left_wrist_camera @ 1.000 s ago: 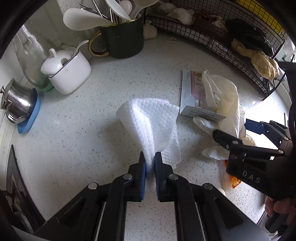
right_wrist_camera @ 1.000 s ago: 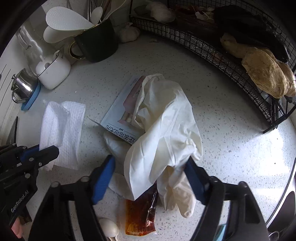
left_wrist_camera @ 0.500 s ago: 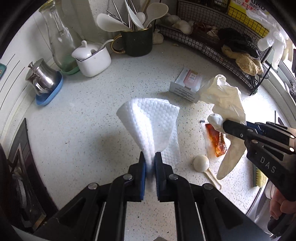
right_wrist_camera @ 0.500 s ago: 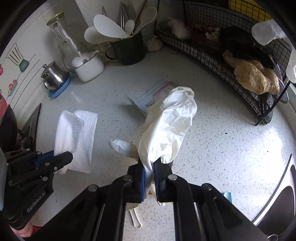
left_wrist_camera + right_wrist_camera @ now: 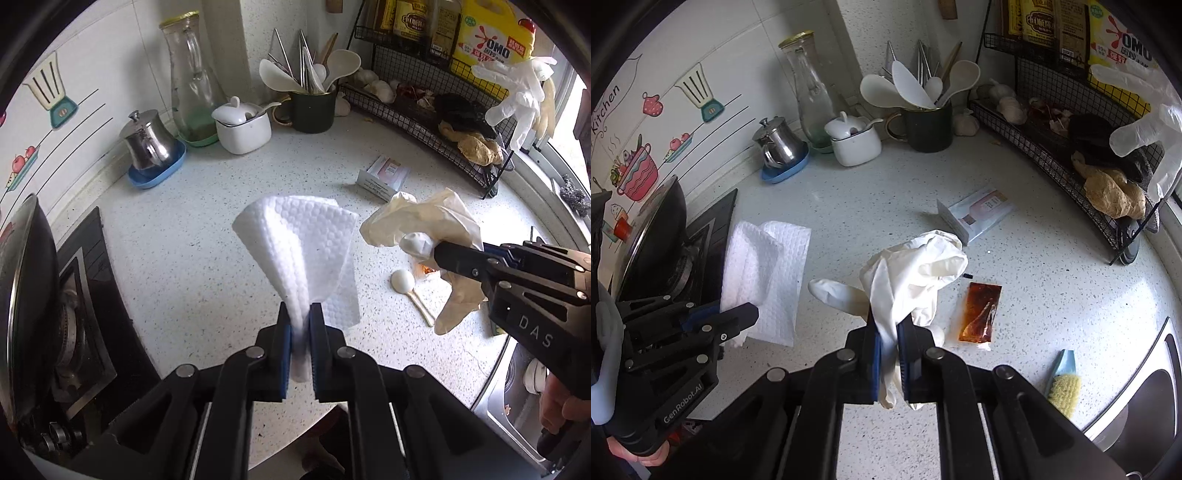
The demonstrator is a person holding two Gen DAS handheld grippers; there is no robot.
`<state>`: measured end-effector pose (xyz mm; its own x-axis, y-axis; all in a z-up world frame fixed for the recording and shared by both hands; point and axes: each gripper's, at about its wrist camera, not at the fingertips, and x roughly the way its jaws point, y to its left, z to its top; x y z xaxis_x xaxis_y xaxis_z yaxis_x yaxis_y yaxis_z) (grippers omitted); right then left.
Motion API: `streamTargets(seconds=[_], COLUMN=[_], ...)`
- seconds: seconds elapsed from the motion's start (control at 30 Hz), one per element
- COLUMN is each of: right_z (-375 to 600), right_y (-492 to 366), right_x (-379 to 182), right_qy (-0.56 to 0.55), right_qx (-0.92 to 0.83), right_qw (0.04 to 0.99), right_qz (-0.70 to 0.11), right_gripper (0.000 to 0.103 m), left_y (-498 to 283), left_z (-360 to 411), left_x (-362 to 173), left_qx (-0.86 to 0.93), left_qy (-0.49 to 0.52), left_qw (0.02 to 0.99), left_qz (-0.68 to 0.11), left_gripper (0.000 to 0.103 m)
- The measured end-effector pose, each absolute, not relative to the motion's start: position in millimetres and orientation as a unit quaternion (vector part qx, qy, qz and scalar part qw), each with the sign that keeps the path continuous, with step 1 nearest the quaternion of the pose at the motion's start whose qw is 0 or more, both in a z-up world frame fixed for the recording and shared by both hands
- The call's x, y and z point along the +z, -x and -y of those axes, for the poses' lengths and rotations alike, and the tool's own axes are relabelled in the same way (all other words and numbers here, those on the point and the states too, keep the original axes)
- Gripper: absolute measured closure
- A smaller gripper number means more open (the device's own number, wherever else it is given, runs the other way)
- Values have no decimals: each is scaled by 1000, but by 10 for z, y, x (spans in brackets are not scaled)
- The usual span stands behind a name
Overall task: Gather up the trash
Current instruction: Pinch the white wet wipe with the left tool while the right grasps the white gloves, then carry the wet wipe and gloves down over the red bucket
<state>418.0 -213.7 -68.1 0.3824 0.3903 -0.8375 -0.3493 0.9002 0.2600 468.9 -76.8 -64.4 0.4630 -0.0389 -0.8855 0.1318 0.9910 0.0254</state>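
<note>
The left gripper (image 5: 299, 325) pinches a bunched white paper towel (image 5: 303, 243) by its lower corner, and the right gripper (image 5: 886, 334) is pressed together on a crumpled cream rubber glove (image 5: 908, 273); both pieces hang in the air above the speckled countertop (image 5: 1052, 280), well clear of it. The likeliest trouble is a slip: each piece is held only by a thin fold, so a quick swing could pull the towel free, and the glove's loose fingers dangling below the jaws could snag on something or drag across the counter. Trash remains on the counter, namely a brown sauce packet (image 5: 980, 314), a small flat carton (image 5: 979, 210) and a white plastic spoon (image 5: 406, 284), and with both claws full these would need a second trip; I judge the task only partly done. No bin shows in either view, so where the load goes cannot be told. As for containers, the dark green mug (image 5: 313, 110) holds spatulas, spoons and chopsticks, the white lidded pot (image 5: 243, 127) has a spoon handle sticking out, the glass bottle (image 5: 190, 88) looks nearly empty, and the wire rack (image 5: 443, 122) holds garlic bulbs, ginger and something black
</note>
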Motion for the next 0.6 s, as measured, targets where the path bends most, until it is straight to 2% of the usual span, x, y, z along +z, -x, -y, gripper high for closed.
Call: streamTargets(seconds=[0.6], right_z=[1515], right_y=[-3006], right_x=[-695], right_qy=[19], right_qx=[277], right_qw=[812], right_qz=[-514], right_gripper=[96], left_y=[-3070], left_z=[-50], left_x=[-672], left_qx=[0], left_qy=[1], left_qw=[857], left_qz=[-516], left_gripper=[95])
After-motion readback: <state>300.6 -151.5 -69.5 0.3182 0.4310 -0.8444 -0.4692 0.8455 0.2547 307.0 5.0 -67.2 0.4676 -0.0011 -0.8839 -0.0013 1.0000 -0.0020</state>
